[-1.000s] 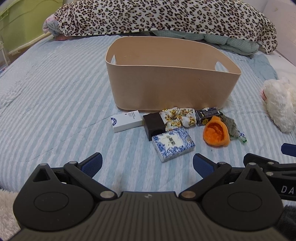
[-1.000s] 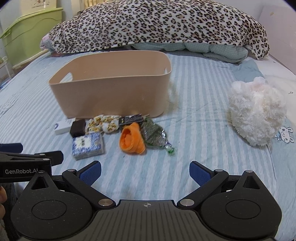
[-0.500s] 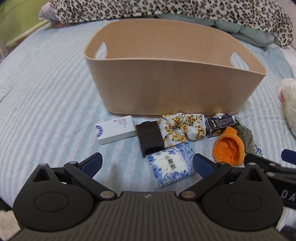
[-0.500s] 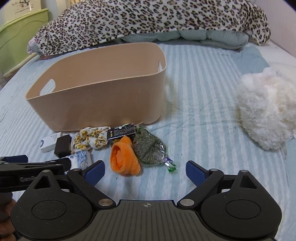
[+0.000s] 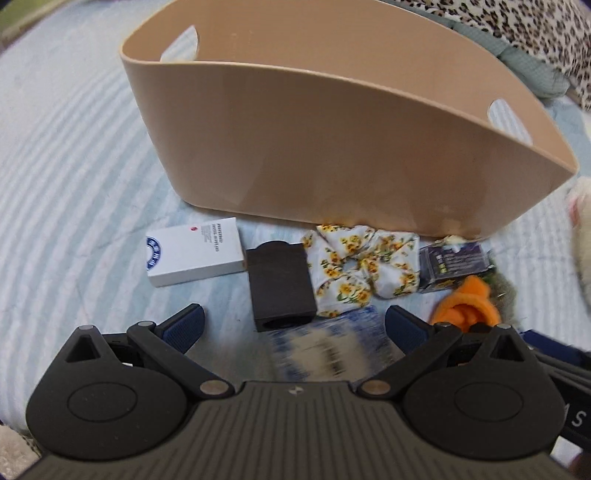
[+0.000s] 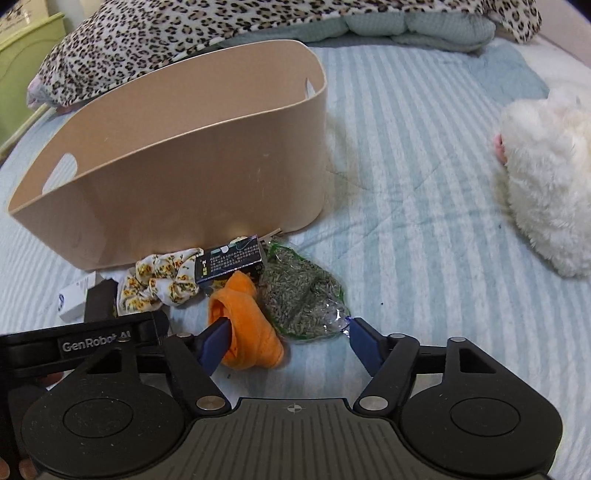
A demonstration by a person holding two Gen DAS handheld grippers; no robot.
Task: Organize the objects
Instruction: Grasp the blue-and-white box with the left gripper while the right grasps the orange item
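Note:
A beige bin [image 5: 332, 147] stands on the striped bed, also in the right wrist view [image 6: 177, 177]. In front lie a white box [image 5: 194, 253], a black box [image 5: 280, 284], a floral scrunchie [image 5: 360, 264], a dark printed box [image 5: 452, 264], an orange cloth [image 6: 245, 321], a clear bag of grey-green bits [image 6: 306, 295] and a blue-white patterned packet [image 5: 325, 347]. My left gripper [image 5: 293, 326] is open, low over the patterned packet. My right gripper [image 6: 288, 341] is open around the orange cloth and the bag's near end.
A white plush toy [image 6: 546, 184] lies to the right on the bed. A leopard-print blanket [image 6: 221, 29] is heaped behind the bin. A green container [image 6: 22, 66] stands at far left. The left gripper's body [image 6: 81, 343] sits beside my right one.
Both grippers have moved forward and down toward the objects. The patterned packet now lies between the left fingers, and the orange cloth and bag between the right fingers. Both stay open.

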